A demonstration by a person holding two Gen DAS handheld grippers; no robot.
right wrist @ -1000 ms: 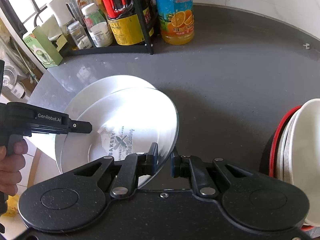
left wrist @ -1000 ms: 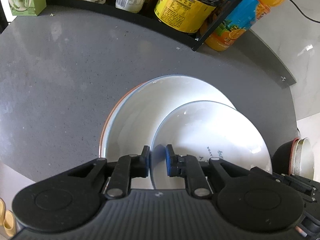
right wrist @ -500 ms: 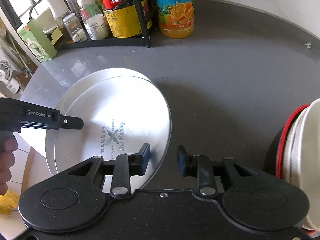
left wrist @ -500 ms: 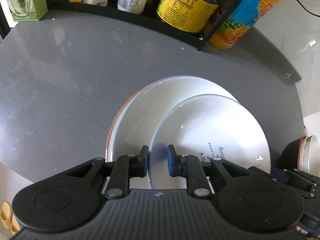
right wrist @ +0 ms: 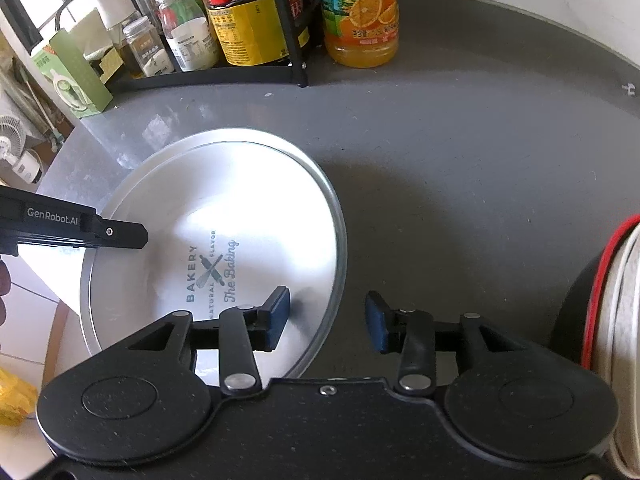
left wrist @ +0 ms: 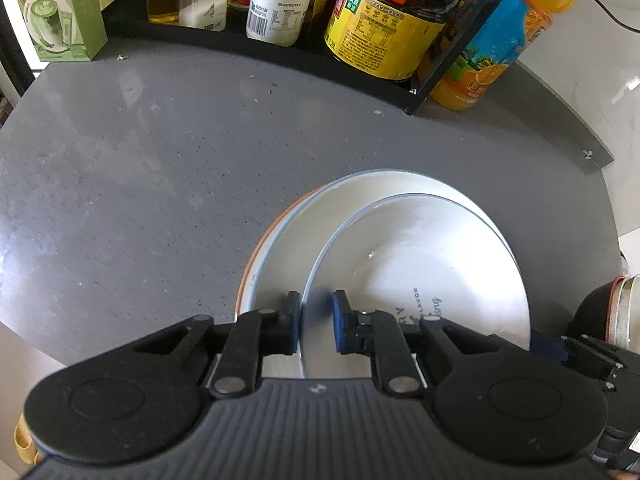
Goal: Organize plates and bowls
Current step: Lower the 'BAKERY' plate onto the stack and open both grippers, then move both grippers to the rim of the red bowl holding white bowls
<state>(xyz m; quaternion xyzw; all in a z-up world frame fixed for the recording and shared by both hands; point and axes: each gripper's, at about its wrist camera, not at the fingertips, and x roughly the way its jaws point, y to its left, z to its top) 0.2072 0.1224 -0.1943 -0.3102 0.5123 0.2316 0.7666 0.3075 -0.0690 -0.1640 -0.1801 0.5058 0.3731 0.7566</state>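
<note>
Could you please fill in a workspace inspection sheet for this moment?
Surface: grey countertop, lightly speckled.
Job's things: printed plate lying on a larger plate; stacked bowls at the right edge.
Clutter: black rack of condiment bottles, orange juice bottle, green carton.
Grippers: left gripper straddles the printed plate's rim, open; right gripper open wide, rim between its jaws.
Cables: one black cable on the white surface behind.
Surroundings: small fan, floor tiles.

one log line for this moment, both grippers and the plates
left gripper: open, straddling top plate rim | right gripper: open, at its rim | top plate: on bigger plate | bowls: right
</note>
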